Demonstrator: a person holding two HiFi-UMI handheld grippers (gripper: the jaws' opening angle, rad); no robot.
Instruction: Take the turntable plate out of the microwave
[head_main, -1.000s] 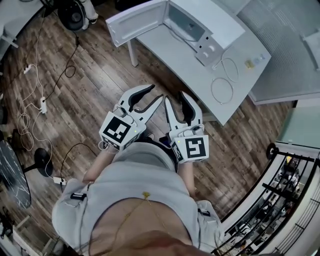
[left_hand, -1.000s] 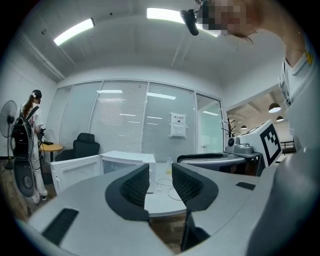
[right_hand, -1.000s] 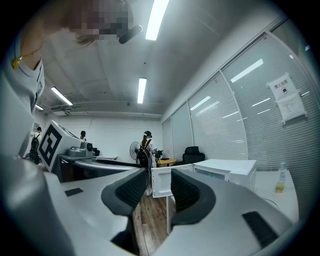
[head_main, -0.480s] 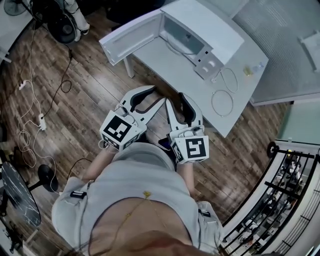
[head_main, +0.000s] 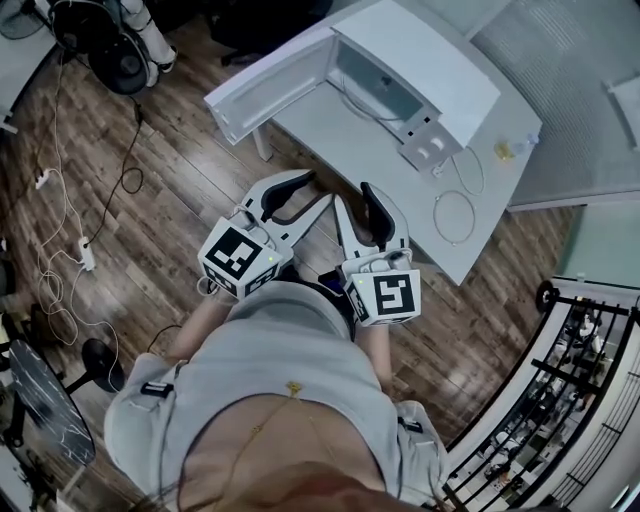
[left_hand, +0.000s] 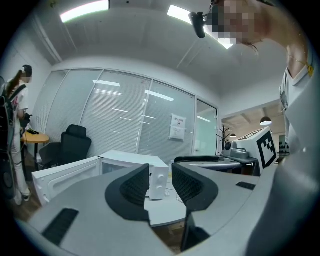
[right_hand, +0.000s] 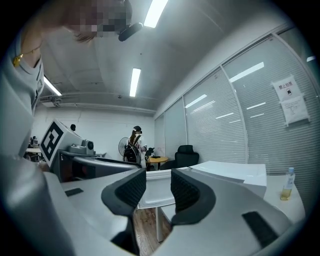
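Left claw (head_main: 312, 190) and right claw (head_main: 354, 195) hang parted and empty, short of the counter (head_main: 350, 150).
White microwave (head_main: 430, 60) sits door-open on it, above cable-strewn wood floor (head_main: 170, 190); its turntable plate can't be made out inside.

A white table (head_main: 370, 150) stands on the wooden floor (head_main: 170, 180), and on it lie a coiled white cable (head_main: 455, 218) and a small bottle (head_main: 503, 150) near its edge. On the floor at the left there are thin loose cables (head_main: 55, 270) and a fan (head_main: 100, 40). A black office chair (left_hand: 72, 145) stands before a glass wall with blinds (left_hand: 125, 120), which carries a paper notice (left_hand: 177, 126).
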